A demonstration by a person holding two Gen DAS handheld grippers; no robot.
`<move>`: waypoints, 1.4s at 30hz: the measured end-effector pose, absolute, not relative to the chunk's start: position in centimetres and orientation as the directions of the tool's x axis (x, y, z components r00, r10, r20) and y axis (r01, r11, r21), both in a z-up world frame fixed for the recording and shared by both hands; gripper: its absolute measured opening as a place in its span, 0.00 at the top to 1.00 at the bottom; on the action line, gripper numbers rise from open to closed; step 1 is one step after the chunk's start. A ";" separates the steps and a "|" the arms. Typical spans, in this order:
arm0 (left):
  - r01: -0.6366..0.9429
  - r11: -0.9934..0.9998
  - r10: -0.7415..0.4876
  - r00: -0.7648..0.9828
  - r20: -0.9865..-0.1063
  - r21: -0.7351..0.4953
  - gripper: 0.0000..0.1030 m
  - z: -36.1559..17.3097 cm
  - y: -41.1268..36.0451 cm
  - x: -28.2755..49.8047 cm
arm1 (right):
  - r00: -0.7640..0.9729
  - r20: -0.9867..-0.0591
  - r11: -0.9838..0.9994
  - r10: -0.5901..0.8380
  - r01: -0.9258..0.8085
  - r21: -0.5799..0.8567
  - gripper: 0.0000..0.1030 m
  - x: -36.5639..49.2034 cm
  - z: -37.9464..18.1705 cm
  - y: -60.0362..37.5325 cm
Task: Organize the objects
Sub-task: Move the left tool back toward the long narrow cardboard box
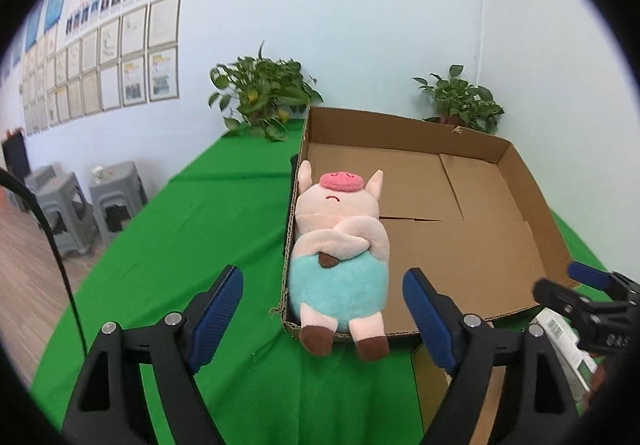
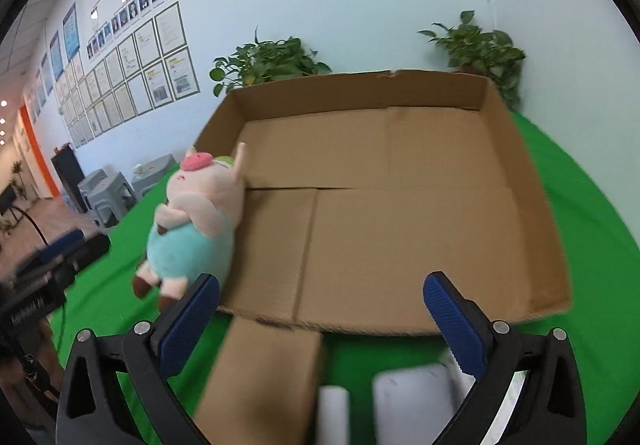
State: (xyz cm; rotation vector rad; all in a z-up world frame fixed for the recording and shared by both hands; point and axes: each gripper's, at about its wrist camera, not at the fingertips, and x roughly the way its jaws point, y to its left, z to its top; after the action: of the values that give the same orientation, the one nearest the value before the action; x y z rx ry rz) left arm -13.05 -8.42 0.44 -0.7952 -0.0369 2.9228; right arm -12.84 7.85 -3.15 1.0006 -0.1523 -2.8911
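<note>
A plush pig with a pink snout and teal trousers lies on its back along the left wall of a shallow cardboard box, its brown feet hanging over the front corner. My left gripper stands open just before the pig's legs, and its blue pads touch nothing. In the right wrist view the pig leans on the box's left edge. My right gripper is open over the box's front edge, with nothing between its fingers.
A small brown carton and white packages lie on the green cloth before the box. A white-green carton with a barcode sits by the right gripper. Two potted plants stand behind. Grey stools are left.
</note>
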 end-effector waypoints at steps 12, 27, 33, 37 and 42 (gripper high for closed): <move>-0.199 -0.976 0.219 -0.865 -0.452 -0.093 0.86 1.5 -3.6 -7.8 | -0.809 -0.588 -0.992 -0.016 -0.062 0.113 0.78 -2.3 -3.7 15.8; -0.220 -0.974 0.214 -0.850 -0.481 -0.045 0.05 1.5 -0.1 -5.1 | -0.819 -0.566 -0.984 -0.089 -0.016 0.179 0.00 2.6 -4.2 18.8; -0.225 -0.972 0.231 -0.828 -0.511 -0.073 0.05 1.0 0.1 -5.0 | -0.807 -0.570 -0.979 -0.158 0.053 0.196 0.00 3.9 -4.7 18.2; -0.244 -0.964 0.261 -0.804 -0.534 -0.103 0.05 0.6 0.1 -5.4 | -0.789 -0.580 -0.974 -0.203 0.103 0.200 0.00 4.3 -5.1 17.4; -0.285 -0.951 0.302 -0.778 -0.552 -0.119 0.05 0.0 0.4 -5.7 | -0.767 -0.584 -0.962 -0.265 0.174 0.209 0.00 4.6 -5.8 16.2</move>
State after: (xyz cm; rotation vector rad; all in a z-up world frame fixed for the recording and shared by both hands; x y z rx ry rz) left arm -5.73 0.37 -0.05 -0.8448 -0.0420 2.6998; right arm 4.59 16.23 -5.75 0.9373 -0.2094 -2.7434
